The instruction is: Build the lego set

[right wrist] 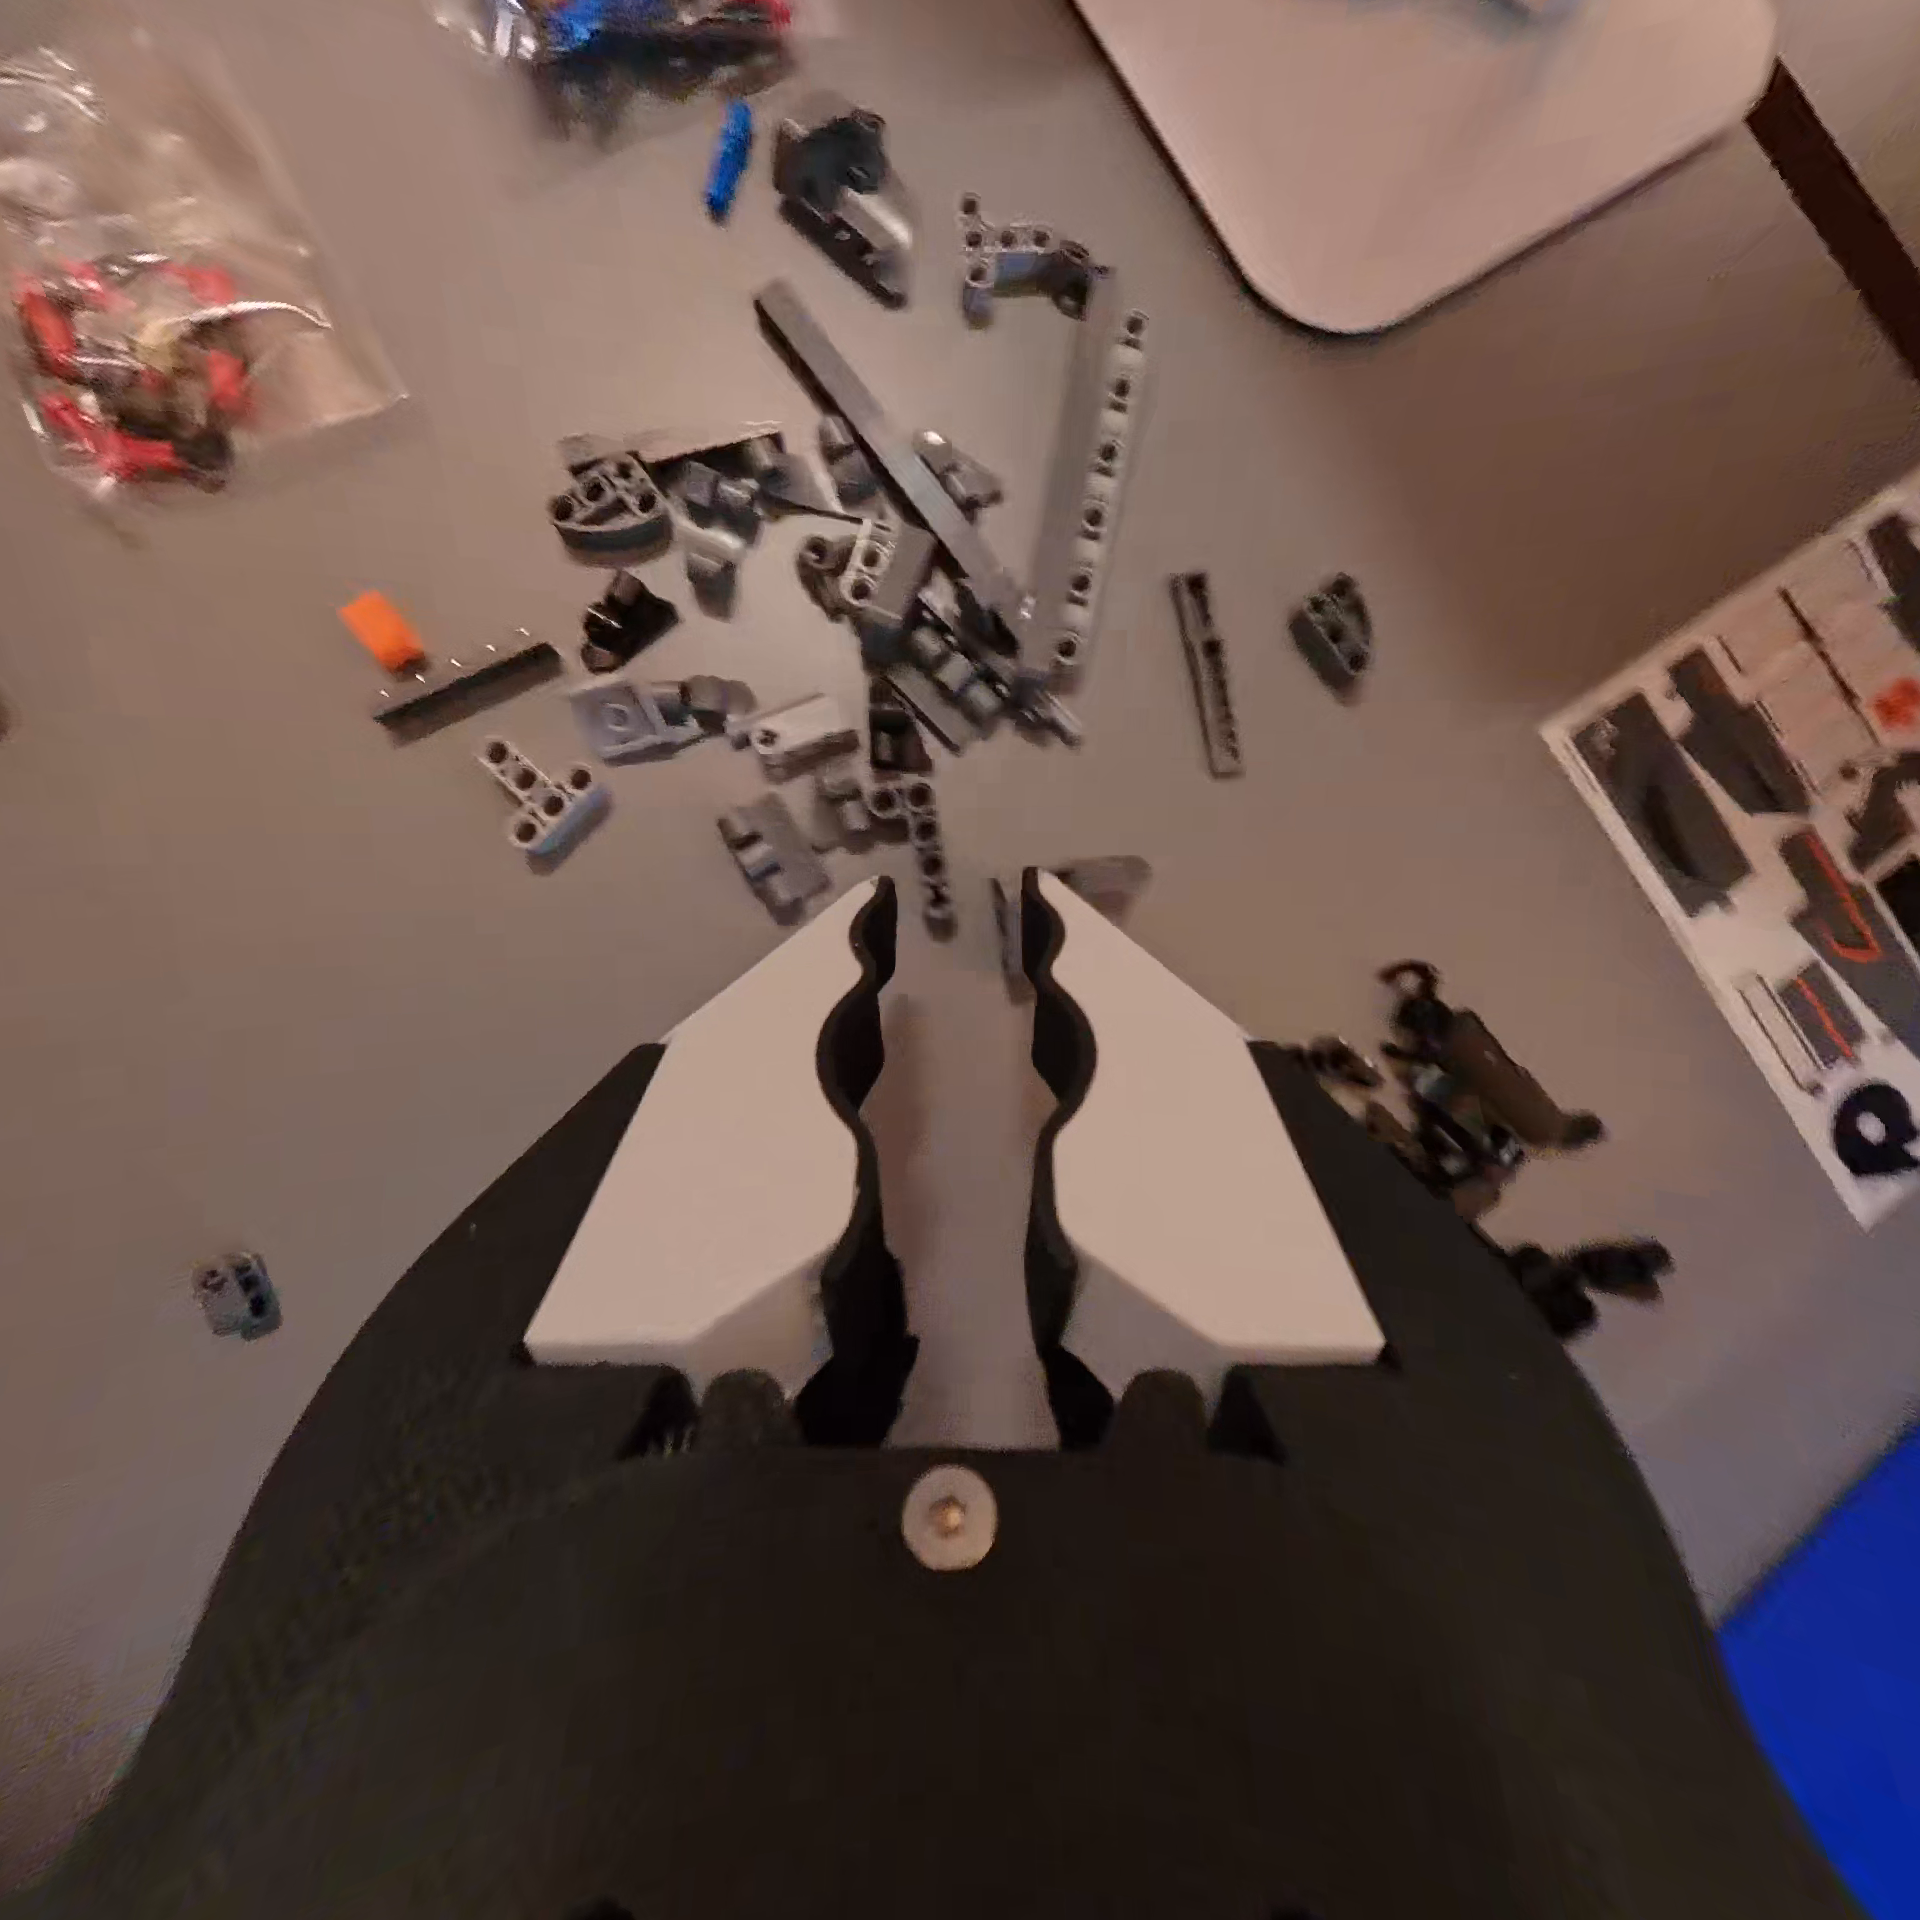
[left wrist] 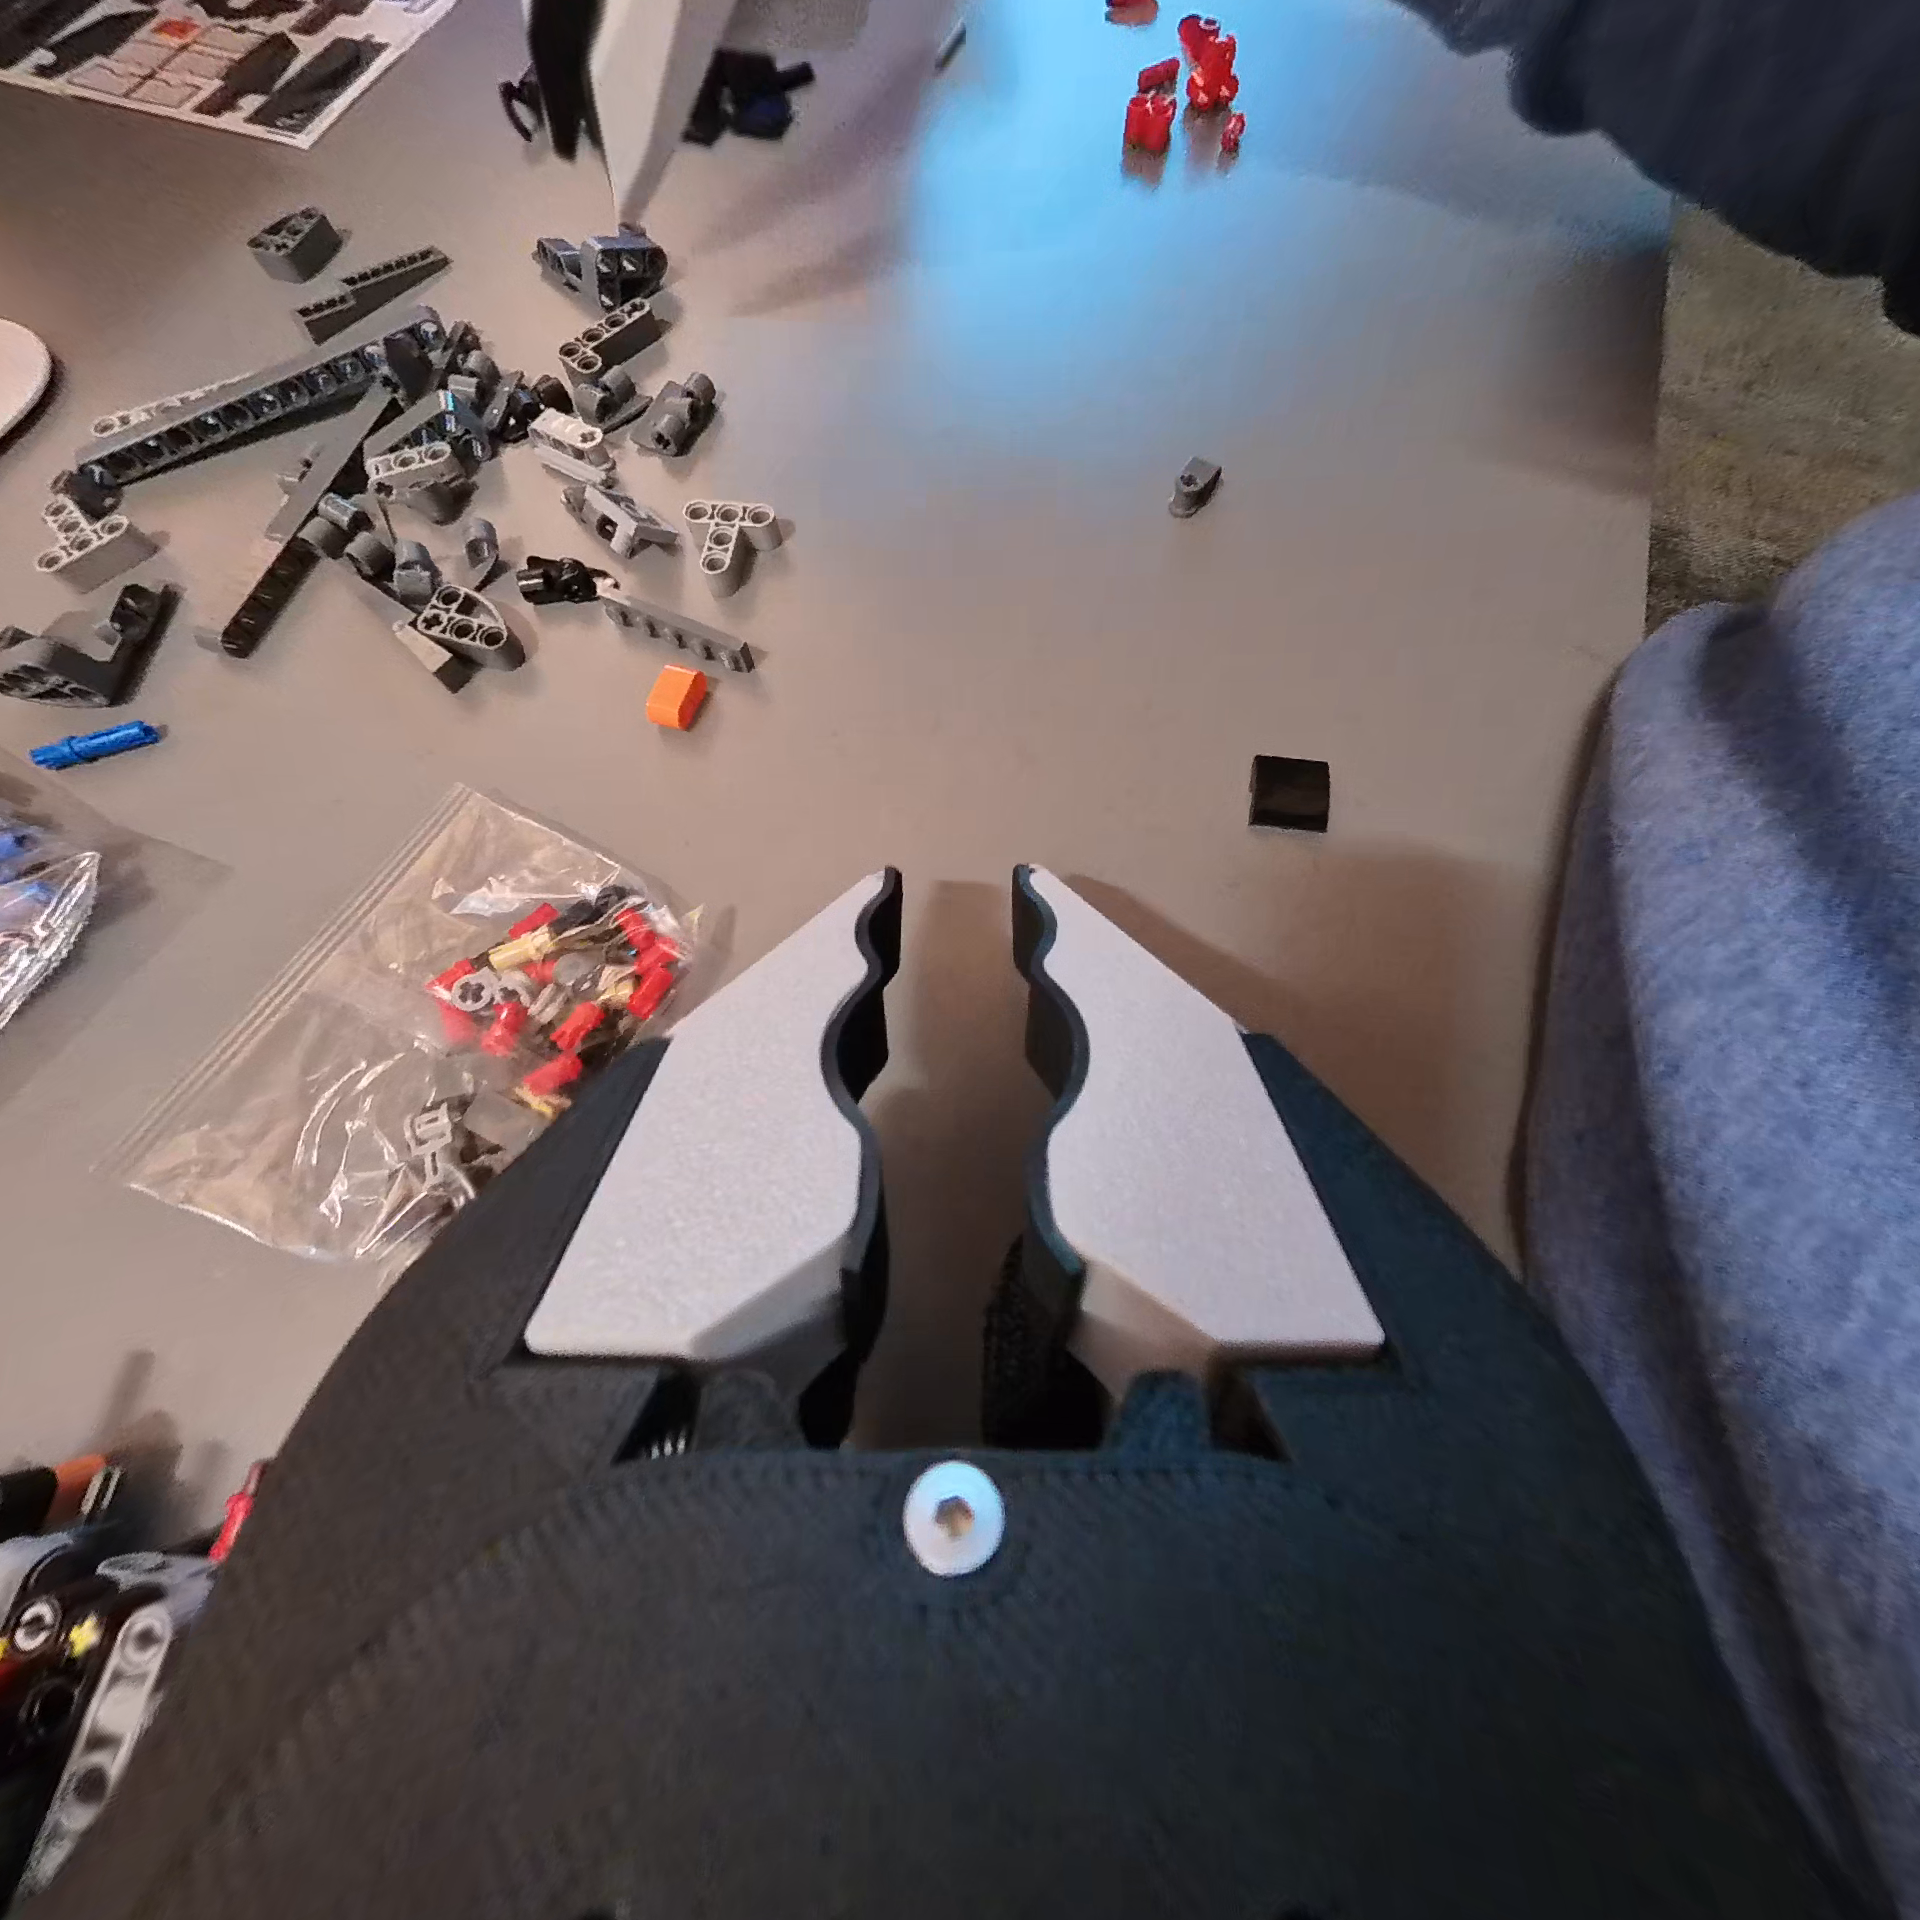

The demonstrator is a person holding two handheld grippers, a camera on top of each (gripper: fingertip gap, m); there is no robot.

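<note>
Over a grey table (left wrist: pixel 1039 520), hovering low: left gripper (left wrist: pixel 956 883), jaws standing apart with bare tabletop showing in the gap, gripping nothing. Sitting just ahead and to the right of those tips, a small black brick (left wrist: pixel 1288 793); farther on, a lone grey connector (left wrist: pixel 1195 486). Spreading out ahead and to the left of the tips, the pile of grey lego beams and connectors (left wrist: pixel 395 457), an orange brick (left wrist: pixel 676 696) lying at its near edge. Resting close beside the left finger, a clear bag of red and black pins (left wrist: pixel 499 1018). Lying far beyond the pile, a cluster of loose red pieces (left wrist: pixel 1184 83).

Above that same grey pile (right wrist: pixel 894 623), hanging and looking down: right gripper (right wrist: pixel 953 883), jaws likewise parted and pinching nothing, tips near the pile's closest beams. Lying left of the pile, the orange brick (right wrist: pixel 382 627); right of it, a printed sticker sheet (right wrist: pixel 1787 862). Sitting just right of the right finger, a dark half-built assembly (right wrist: pixel 1455 1081), too blurred for detail.
</note>
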